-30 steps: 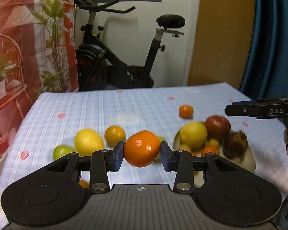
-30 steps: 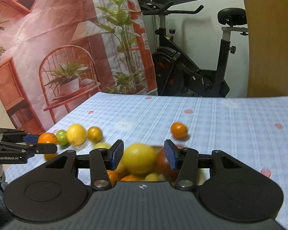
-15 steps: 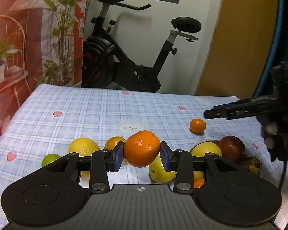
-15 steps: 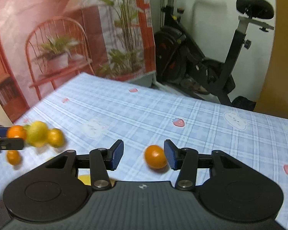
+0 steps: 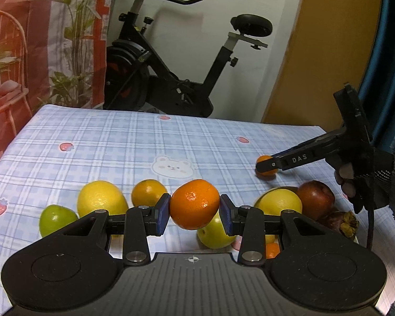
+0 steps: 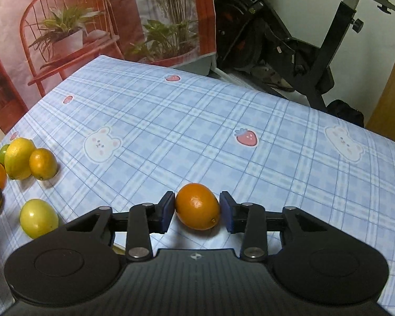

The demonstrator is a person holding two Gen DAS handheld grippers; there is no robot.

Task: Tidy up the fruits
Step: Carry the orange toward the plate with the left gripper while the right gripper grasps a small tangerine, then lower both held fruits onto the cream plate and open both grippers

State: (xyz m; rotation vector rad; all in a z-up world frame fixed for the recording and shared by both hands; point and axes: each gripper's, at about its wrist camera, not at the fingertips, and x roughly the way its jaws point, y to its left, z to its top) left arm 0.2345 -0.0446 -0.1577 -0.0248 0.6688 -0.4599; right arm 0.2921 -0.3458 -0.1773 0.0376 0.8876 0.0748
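Note:
My left gripper [image 5: 194, 212] is shut on a large orange [image 5: 194, 204] and holds it above the checked cloth. My right gripper [image 6: 197, 212] has its jaws closing on a small orange [image 6: 197, 205] that rests on the cloth; both pads touch its sides. In the left wrist view that small orange [image 5: 263, 159] shows behind the right gripper's finger [image 5: 292, 159], held by a gloved hand [image 5: 360, 181]. Loose on the cloth lie a green lime [image 5: 55, 218], a lemon [image 5: 100, 200], another orange [image 5: 147, 192] and a yellow-green fruit [image 5: 216, 234].
A heap at the right holds a lemon [image 5: 279, 202], a red apple [image 5: 316, 197] and a dark fruit [image 5: 339, 221]. An exercise bike [image 5: 171, 79] stands beyond the table's far edge. A printed backdrop [image 6: 65, 26] hangs at the left.
The right gripper left the fruit heap, swung out and down to the lone small orange, and its jaws narrowed around it. The left gripper drifted a little, still holding the large orange.

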